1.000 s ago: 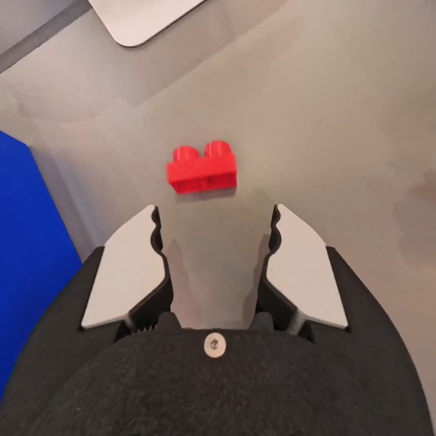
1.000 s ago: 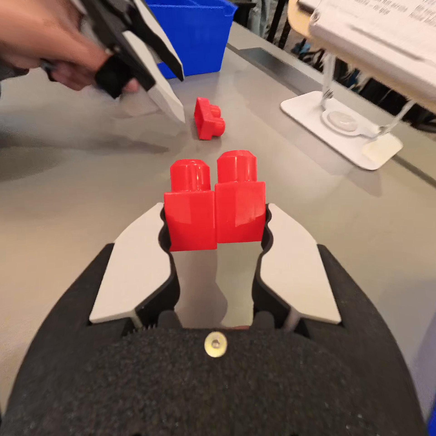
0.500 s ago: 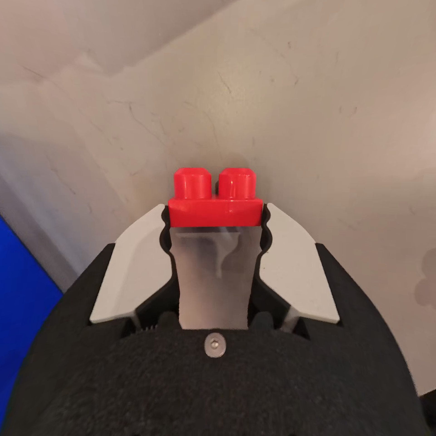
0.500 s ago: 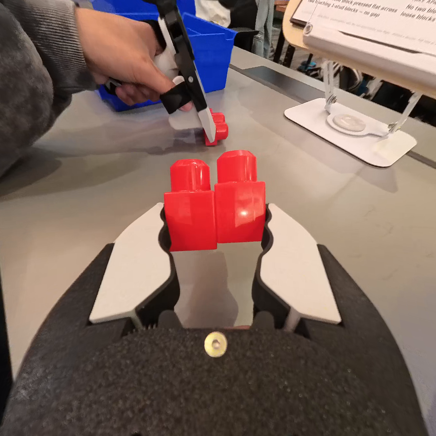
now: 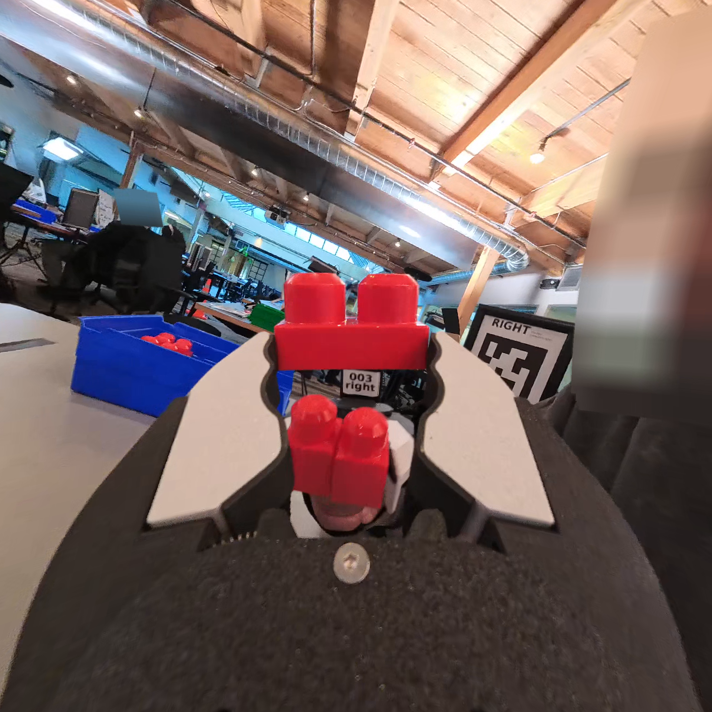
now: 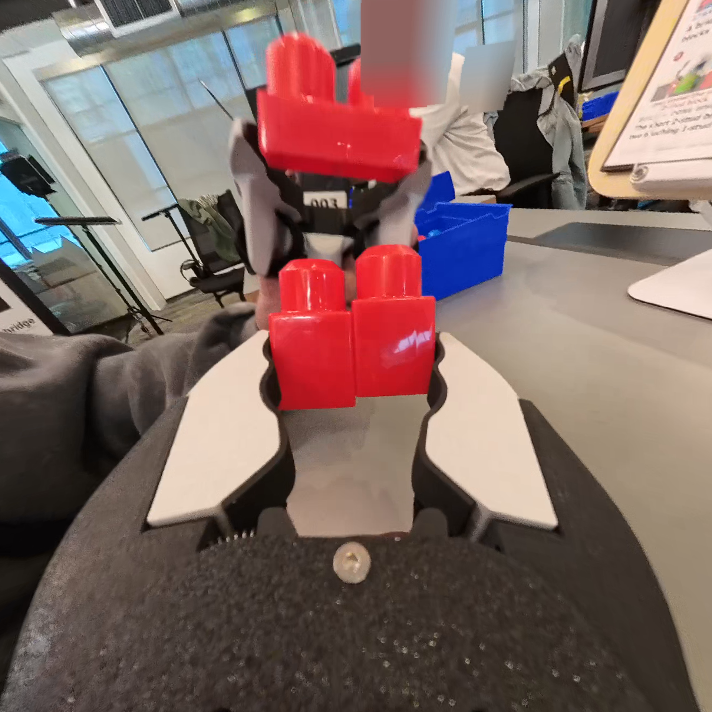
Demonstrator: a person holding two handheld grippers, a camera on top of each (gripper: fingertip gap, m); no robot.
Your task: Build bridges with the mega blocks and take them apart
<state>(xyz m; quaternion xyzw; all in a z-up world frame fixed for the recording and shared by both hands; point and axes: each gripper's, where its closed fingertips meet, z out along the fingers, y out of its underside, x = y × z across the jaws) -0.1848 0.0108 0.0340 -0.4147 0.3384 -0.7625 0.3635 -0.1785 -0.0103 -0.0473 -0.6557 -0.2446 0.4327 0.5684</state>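
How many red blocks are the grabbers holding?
3: a wide flat block in the left gripper, and two tall blocks side by side in the right gripper. More red blocks sit in the blue bin, partly hidden.

Overhead runs a wooden plank ceiling (image 5: 443, 77) with beams, a silver duct (image 5: 269, 127) crossing from 10 to 3 o'clock, and small spotlights. At 9 o'clock stand dark office chairs (image 5: 127, 262). The right wrist view shows tall glass windows (image 6: 162, 146), a tripod stand (image 6: 100, 262) and the grey tabletop (image 6: 597, 346).
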